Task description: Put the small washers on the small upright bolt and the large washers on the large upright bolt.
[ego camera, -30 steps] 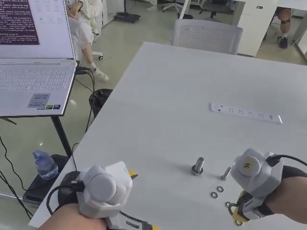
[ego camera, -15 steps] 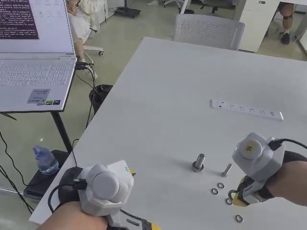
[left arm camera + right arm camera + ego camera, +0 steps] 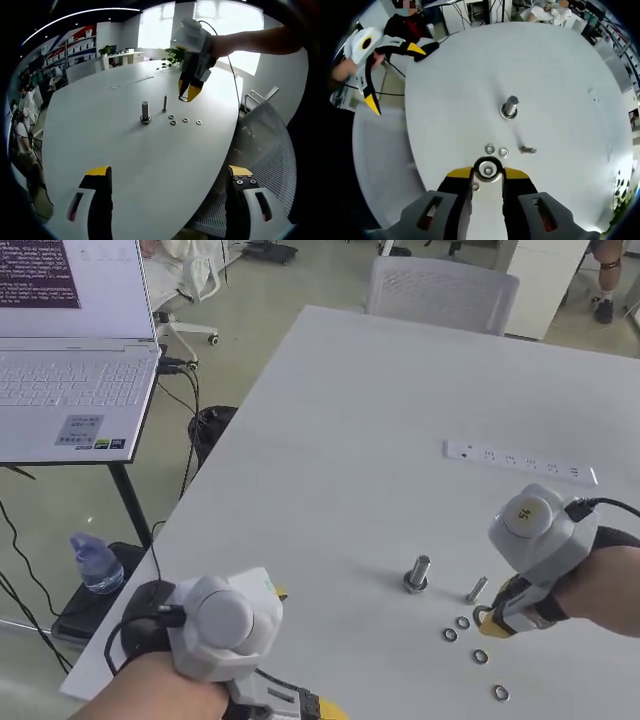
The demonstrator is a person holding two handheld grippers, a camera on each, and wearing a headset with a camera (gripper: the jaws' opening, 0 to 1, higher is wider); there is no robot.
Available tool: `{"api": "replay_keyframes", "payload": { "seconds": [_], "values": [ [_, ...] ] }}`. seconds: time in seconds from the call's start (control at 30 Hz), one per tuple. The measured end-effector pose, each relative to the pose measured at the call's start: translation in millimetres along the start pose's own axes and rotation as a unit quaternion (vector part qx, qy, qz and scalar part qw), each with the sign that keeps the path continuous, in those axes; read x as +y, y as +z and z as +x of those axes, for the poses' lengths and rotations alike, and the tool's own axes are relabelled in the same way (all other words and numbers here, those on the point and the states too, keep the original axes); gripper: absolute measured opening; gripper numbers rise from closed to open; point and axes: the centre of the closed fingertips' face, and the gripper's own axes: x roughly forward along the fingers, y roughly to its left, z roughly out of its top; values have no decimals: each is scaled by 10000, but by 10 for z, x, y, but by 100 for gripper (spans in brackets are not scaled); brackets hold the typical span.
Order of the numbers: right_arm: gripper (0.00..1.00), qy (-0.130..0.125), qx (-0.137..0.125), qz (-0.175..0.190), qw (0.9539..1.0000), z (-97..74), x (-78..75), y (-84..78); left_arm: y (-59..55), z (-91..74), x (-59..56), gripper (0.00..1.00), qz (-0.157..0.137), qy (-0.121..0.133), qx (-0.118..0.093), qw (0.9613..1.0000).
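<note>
Two grippers are at work over the white bench (image 3: 380,430). Nearest the person, at the near left edge, the left gripper (image 3: 170,172) hangs with its yellow-tipped jaws spread wide and nothing between them. To the right and a little farther, four loose silver washers (image 3: 481,656) lie flat on the bench in a scattered row; they are too small here to sort by size with any certainty. Just past them, the right gripper (image 3: 490,620) is clamped on a large silver ring washer (image 3: 481,168), pinched by its rim and apparently lifted clear of the bench. Just beyond its tips stands the thin small upright bolt (image 3: 476,589), and to the left of that, near but apart, the thick large upright bolt (image 3: 417,575) rests on its wide head. Whether a washer already sits at either base I cannot tell. The step in hand looks like carrying this large washer to the large bolt. The next move calls for a short travel left and slightly far, passing the small bolt without knocking it, then levelling the ring, centring its hole over the thick shank and letting go only once it is threaded on. Farther right lies a white power strip (image 3: 518,465), and a grey mesh chair (image 3: 440,295) stands at the far edge.
</note>
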Motion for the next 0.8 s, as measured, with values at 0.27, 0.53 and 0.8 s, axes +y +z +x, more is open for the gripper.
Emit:
{"api": "replay_keyframes", "payload": {
  "seconds": [0.27, 0.53, 0.8],
  "values": [
    [22, -31, -89, 15, 10000, -56, -28, 141, -18, 18, -11, 93, -49, -43, 23, 10000],
    [22, -91, -149, -28, 9998, -102, -105, 314, -39, 34, 14, 93, -45, -17, 40, 10000],
    [22, -129, -217, -124, 9996, -79, -125, 496, -69, 52, 3, 94, -47, -37, 80, 10000]
  ]
}}
